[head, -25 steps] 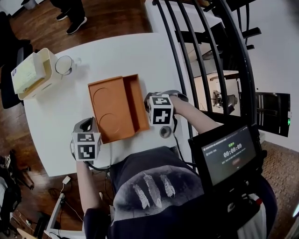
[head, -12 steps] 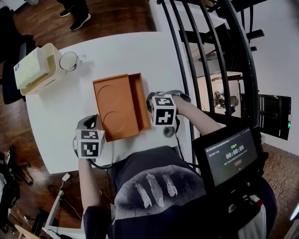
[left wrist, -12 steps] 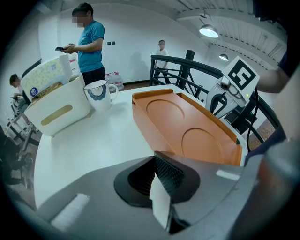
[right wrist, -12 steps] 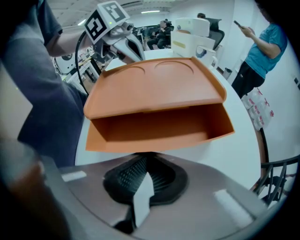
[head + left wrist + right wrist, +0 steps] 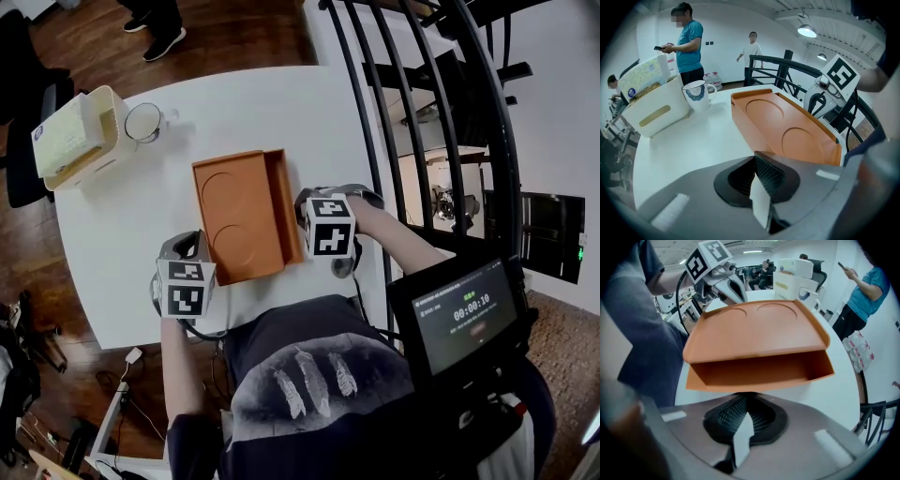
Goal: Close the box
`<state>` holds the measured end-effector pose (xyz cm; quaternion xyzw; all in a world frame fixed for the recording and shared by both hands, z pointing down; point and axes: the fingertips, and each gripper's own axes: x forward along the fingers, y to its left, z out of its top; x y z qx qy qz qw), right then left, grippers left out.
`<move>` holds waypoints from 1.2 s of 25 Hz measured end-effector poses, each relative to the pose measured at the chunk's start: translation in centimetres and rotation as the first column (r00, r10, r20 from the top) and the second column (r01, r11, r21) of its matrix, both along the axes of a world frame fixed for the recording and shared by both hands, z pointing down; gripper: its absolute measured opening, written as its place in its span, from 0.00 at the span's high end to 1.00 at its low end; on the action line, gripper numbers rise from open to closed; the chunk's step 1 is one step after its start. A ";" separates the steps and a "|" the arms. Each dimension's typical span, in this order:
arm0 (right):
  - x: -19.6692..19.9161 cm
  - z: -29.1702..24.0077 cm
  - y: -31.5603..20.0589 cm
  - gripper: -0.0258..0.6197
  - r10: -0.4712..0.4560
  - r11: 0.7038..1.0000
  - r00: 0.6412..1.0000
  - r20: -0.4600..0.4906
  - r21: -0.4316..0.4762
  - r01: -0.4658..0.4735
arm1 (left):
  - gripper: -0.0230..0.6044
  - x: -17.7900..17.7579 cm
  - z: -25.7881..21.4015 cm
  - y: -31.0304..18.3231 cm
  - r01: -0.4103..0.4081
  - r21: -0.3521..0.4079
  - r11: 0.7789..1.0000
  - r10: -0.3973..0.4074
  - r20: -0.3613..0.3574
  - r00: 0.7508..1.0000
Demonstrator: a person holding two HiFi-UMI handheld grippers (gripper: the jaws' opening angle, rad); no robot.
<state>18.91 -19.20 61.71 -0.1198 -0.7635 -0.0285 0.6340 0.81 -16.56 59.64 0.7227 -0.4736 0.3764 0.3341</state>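
We judge the closing unfinished: the orange box (image 5: 246, 217) lies mid-frame on the white table (image 5: 112, 225), its lid propped open along the right side, while the left gripper (image 5: 764, 183) and right gripper (image 5: 743, 420), 2 pressed-together empty claws, flank it.

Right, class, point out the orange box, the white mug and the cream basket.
orange box (image 5: 234, 220): head view, on its flat panel with two circles.
white mug (image 5: 696, 97): left gripper view, on its side wall.
cream basket (image 5: 656, 112): left gripper view, on its front wall.
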 end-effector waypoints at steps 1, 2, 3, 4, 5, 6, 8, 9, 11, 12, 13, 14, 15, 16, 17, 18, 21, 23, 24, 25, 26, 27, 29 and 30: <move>-0.3 0.0 0.1 0.95 0.003 1.000 1.000 0.006 0.000 -0.003 | 0.94 0.0 0.1 0.0 -0.001 0.000 1.000 0.001 -0.001 1.000; -0.6 0.2 0.2 0.95 0.006 1.000 1.000 0.011 0.000 -0.006 | 0.94 -0.2 0.2 0.1 -0.003 0.000 1.000 0.003 -0.002 1.000; -1.1 0.4 0.3 0.95 0.006 1.000 1.000 0.015 0.000 -0.006 | 0.94 -0.4 0.5 0.1 -0.004 -0.001 1.000 0.004 -0.004 1.000; -1.6 0.7 0.4 0.95 0.006 1.000 1.000 0.018 -0.001 -0.006 | 0.94 -0.7 0.7 0.2 -0.005 -0.002 1.000 0.005 -0.006 1.000; -2.1 0.8 0.5 0.95 0.004 1.000 1.000 0.021 -0.004 -0.004 | 0.94 -0.9 1.0 0.3 -0.006 -0.002 1.000 0.006 -0.008 1.000; -2.4 0.9 0.6 0.95 0.002 1.000 1.000 0.022 -0.007 -0.002 | 0.94 -1.0 1.0 0.3 -0.006 -0.002 1.000 0.006 -0.010 1.000; -2.5 0.8 0.7 0.95 -0.004 1.000 1.000 0.019 -0.011 0.004 | 0.94 -0.9 0.9 0.3 -0.006 -0.003 1.000 0.006 -0.014 1.000; -2.5 0.7 0.7 0.95 -0.006 1.000 1.000 0.017 -0.012 0.007 | 0.94 -0.9 0.8 0.3 -0.008 -0.003 1.000 0.008 -0.016 1.000; -2.6 0.6 0.8 0.95 -0.010 1.000 1.000 0.014 -0.012 0.010 | 0.94 -0.9 0.7 0.3 -0.014 -0.002 1.000 0.014 -0.019 1.000; -2.8 0.6 0.8 0.95 -0.010 1.000 1.000 0.014 -0.012 0.010 | 0.94 -0.9 0.7 0.3 -0.017 -0.001 1.000 0.017 -0.019 1.000; -2.8 0.6 0.8 0.95 -0.010 1.000 1.000 0.015 -0.011 0.011 | 0.94 -0.9 0.8 0.3 -0.020 -0.001 1.000 0.020 -0.020 1.000; -2.9 0.6 0.8 0.95 -0.011 1.000 1.000 0.017 -0.010 0.011 | 0.94 -0.8 0.9 0.3 -0.020 0.000 1.000 0.020 -0.022 1.000; -2.9 0.5 0.8 0.95 -0.012 1.000 1.000 0.020 -0.009 0.012 | 0.94 -0.7 1.0 0.3 -0.020 0.000 1.000 0.020 -0.024 1.000; -3.0 0.5 0.7 0.95 -0.013 1.000 1.000 0.023 -0.007 0.013 | 0.94 -0.6 1.0 0.3 -0.020 0.000 1.000 0.020 -0.026 0.999; -3.0 0.5 0.7 0.95 -0.013 1.000 1.000 0.024 -0.006 0.014 | 0.94 -0.5 0.9 0.3 -0.022 0.000 1.000 0.022 -0.027 0.999; -3.0 0.5 0.7 0.95 -0.014 1.000 1.000 0.025 -0.004 0.014 | 0.94 -0.4 0.8 0.2 -0.025 0.000 1.000 0.025 -0.027 0.999; -3.4 0.4 0.8 0.95 -0.014 1.000 0.999 0.032 -0.004 0.014 | 0.94 -0.3 0.6 0.2 -0.036 -0.001 0.999 0.036 -0.028 0.999; -3.7 0.4 0.9 0.95 -0.014 1.000 0.999 0.037 -0.006 0.015 | 0.94 -0.2 0.9 0.4 -0.041 0.000 0.999 0.041 -0.036 0.999; -3.8 0.4 1.0 0.95 -0.015 1.000 0.999 0.039 -0.007 0.015 | 0.94 -0.2 1.0 0.5 -0.044 -0.001 0.999 0.043 -0.041 0.998; -3.9 0.3 1.0 0.95 -0.016 1.000 0.999 0.042 -0.008 0.016 | 0.94 -0.1 1.1 0.6 -0.045 -0.004 0.999 0.045 -0.044 0.998; -4.0 0.3 1.1 0.95 -0.016 1.000 0.999 0.045 -0.010 0.016 | 0.94 0.0 1.1 0.7 -0.046 -0.011 0.999 0.045 -0.047 0.998; -4.0 0.2 1.1 0.95 -0.016 1.000 0.999 0.047 -0.012 0.016 | 0.94 0.0 1.1 0.8 -0.046 -0.017 0.999 0.045 -0.049 0.998; -4.1 0.1 1.1 0.95 -0.019 1.000 0.999 0.045 -0.011 0.020 | 0.94 0.0 0.7 0.7 -0.052 -0.013 0.999 0.051 -0.049 0.998; -4.1 0.1 1.1 0.95 -0.023 1.000 0.999 0.042 -0.010 0.024 | 0.94 0.0 0.5 0.6 -0.055 -0.010 0.998 0.055 -0.049 0.997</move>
